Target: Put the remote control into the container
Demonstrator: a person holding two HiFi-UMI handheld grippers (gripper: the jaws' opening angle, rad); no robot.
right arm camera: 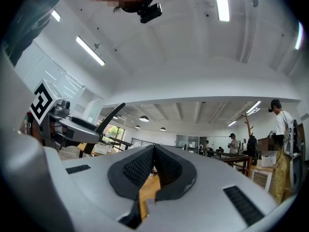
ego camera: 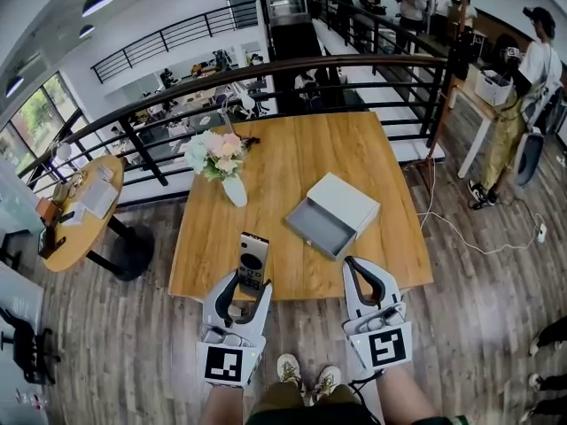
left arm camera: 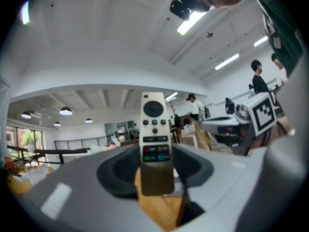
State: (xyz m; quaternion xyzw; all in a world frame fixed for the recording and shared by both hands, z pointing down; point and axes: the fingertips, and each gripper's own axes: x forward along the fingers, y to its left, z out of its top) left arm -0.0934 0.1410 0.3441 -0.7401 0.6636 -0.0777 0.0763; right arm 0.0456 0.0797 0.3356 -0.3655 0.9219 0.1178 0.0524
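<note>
Two grippers hover at near edge of square light-wood table point(ego camera: 301, 153). Slim rectangular grey remote control point(ego camera: 253, 257) stands upright, lower end clamped in left gripper point(ego camera: 251, 283), likely for carry. Pale grey box-shaped container point(ego camera: 344, 199) sits mid-table, drawer point(ego camera: 317, 228) pulled open toward person (ready to receive, apparently). Jaws of right gripper point(ego camera: 354, 264) pressed together on nothing, idle. Only left gripper view shows coloured buttons point(left arm camera: 156, 153); only head view shows container, well apart from remote control.
</note>
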